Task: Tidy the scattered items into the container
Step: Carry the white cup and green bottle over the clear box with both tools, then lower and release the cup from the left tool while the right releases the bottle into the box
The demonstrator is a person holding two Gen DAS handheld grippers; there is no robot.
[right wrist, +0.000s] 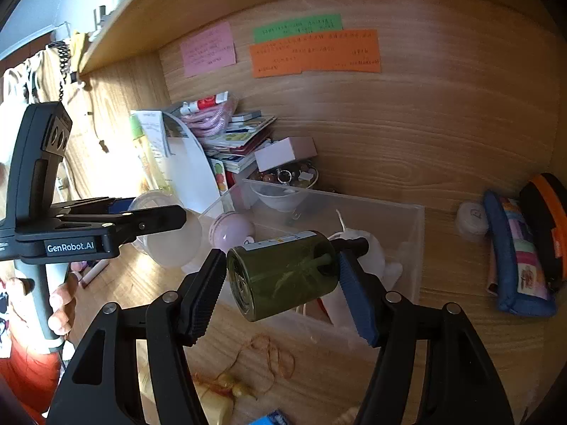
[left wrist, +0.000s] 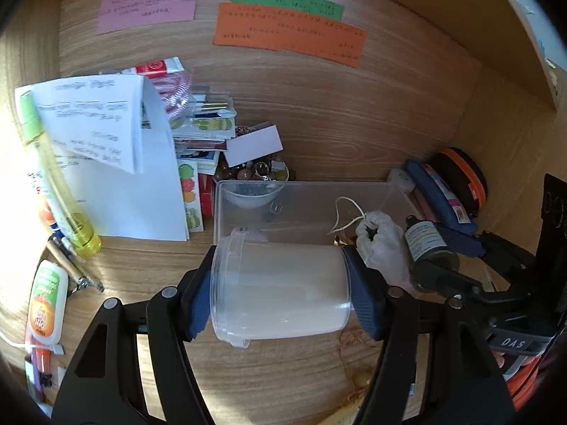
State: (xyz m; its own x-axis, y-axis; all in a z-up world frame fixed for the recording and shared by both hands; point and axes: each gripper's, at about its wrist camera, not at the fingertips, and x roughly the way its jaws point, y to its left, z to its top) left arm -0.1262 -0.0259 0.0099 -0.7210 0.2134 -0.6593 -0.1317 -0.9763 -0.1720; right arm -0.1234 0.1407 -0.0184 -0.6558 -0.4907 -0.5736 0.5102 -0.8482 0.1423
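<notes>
The left gripper [left wrist: 280,292] pinches a translucent white tub [left wrist: 280,290] lying sideways between its blue pads, low in the centre of the left wrist view. Just behind it sits the clear plastic container [left wrist: 386,191], which holds a small bowl [left wrist: 253,194] at its upper left and a white cloth bundle [left wrist: 381,241] with a loop of cord at its right. In the right wrist view, the right gripper [right wrist: 283,276] clamps a dark green bottle [right wrist: 280,276] on its side, over the container's near edge. A pink round object [right wrist: 230,230] lies in the container. A blue pouch [right wrist: 521,265] rests at far right on the wooden desk [right wrist: 443,336].
</notes>
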